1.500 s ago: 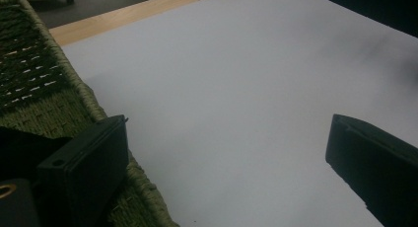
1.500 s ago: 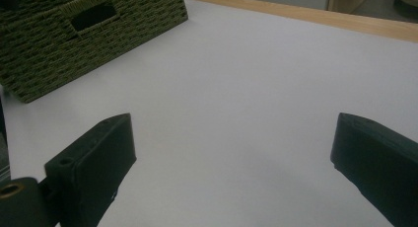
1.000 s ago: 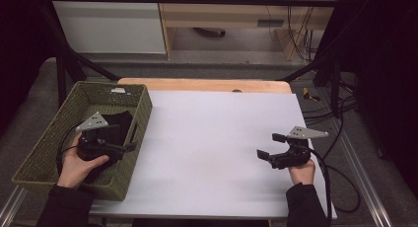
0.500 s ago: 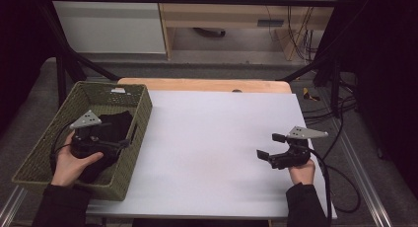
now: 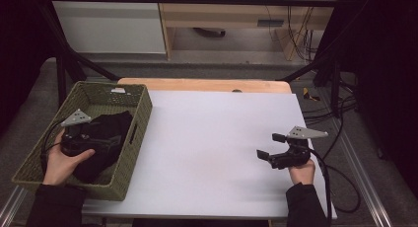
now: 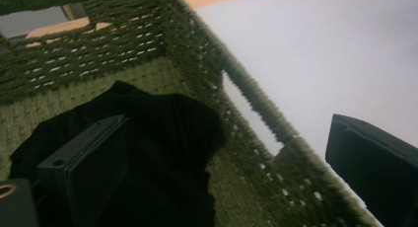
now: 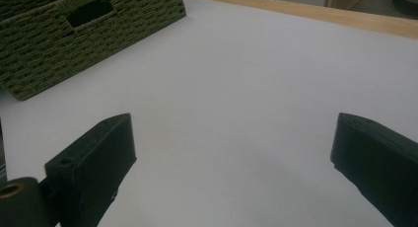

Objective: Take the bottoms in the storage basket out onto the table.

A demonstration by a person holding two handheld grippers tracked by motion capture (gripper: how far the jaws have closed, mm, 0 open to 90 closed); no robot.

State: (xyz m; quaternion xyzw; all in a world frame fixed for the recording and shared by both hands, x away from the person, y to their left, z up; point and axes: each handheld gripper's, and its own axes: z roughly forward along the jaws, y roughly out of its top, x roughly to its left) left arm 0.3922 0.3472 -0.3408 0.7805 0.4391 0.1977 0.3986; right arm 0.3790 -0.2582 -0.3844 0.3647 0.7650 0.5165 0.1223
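Note:
A black cloth lies bunched inside the green woven basket at the table's left. My left gripper hovers over that cloth, inside the basket. In the left gripper view its jaws are wide apart, so the left gripper is open; one jaw hangs above the black cloth, the other past the basket wall. My right gripper rests low over the white table at the right, open. In the right gripper view the right gripper has nothing between its jaws.
The white table top stretches between basket and right hand, with a wooden strip along its far edge. The basket has a handle slot in its side. Cables trail off the table's right.
My left gripper has drawn back to the left over the black cloth in the basket. The right gripper has stayed put.

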